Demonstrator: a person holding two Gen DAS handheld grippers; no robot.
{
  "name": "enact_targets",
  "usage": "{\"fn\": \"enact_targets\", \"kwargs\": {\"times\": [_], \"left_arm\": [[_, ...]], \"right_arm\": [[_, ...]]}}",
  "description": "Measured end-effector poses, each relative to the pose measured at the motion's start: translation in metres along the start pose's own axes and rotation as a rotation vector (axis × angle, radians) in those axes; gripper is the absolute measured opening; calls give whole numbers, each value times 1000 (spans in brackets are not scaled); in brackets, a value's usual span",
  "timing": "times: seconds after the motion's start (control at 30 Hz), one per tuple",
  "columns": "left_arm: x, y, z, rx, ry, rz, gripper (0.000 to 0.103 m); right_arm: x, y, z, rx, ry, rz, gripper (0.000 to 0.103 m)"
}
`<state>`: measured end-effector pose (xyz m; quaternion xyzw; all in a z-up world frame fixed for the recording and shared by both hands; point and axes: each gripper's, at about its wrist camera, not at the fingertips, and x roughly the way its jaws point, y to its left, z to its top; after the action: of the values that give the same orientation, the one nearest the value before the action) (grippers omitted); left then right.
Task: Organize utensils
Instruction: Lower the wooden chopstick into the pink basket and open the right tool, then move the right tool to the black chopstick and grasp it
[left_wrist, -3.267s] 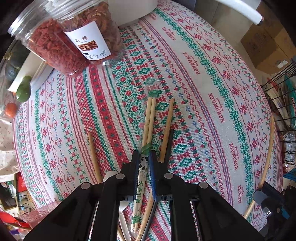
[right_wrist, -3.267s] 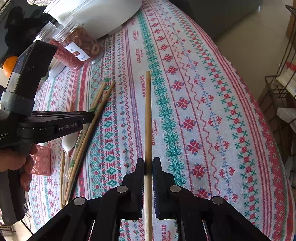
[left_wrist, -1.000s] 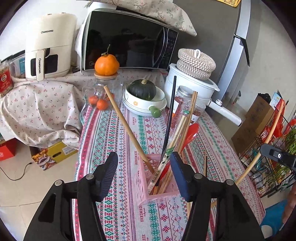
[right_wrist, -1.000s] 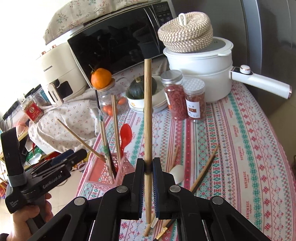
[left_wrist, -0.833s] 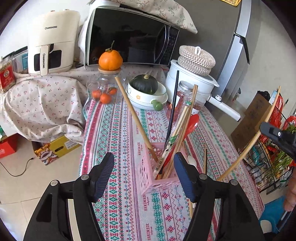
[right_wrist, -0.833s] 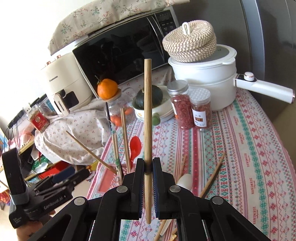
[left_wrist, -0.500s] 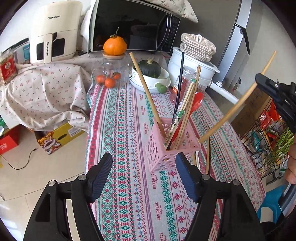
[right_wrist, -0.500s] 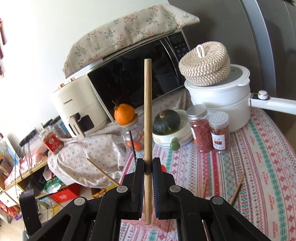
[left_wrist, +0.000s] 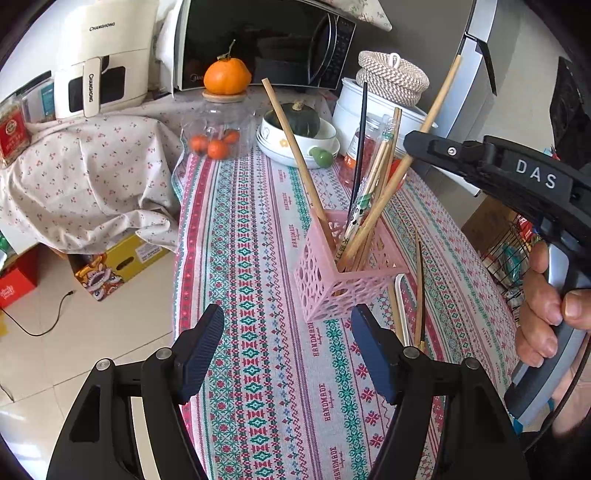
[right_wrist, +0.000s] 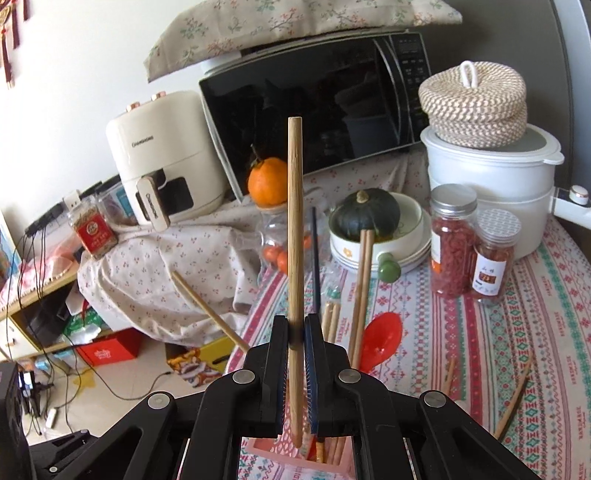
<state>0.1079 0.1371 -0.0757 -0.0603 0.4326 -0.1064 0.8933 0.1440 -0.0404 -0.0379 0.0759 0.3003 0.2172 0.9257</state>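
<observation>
On the patterned tablecloth (left_wrist: 258, 206), left tongs (left_wrist: 288, 350) gape empty; right tongs (right_wrist: 295, 332) clamp a chopstick (right_wrist: 294, 221).

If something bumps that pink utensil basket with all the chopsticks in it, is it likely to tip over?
Probably fairly tippy. The pink basket looks like thin perforated plastic, so likely light. Its chopsticks stand far above the rim and lean outward, which raises the load. The chopstick going in from the right gripper could lever it sideways, so lower it gently.

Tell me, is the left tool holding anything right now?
No, the left tool is wide open and empty, with the pink perforated plastic basket standing beyond its fingers.
</observation>
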Motion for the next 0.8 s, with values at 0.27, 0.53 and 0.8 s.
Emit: {"fn": "enact_targets", "kwargs": {"times": [0.27, 0.53, 0.8], "left_arm": [[2, -4, 0, 8, 17, -5, 74], [-1, -25, -2, 43, 26, -16, 80], [-2, -58, -4, 95, 32, -24, 86]], "right_arm": [[8, -1, -4, -3, 19, 2, 28], [-35, -16, 4, 3, -33, 3, 45], [-69, -55, -8, 5, -1, -87, 71]]}}
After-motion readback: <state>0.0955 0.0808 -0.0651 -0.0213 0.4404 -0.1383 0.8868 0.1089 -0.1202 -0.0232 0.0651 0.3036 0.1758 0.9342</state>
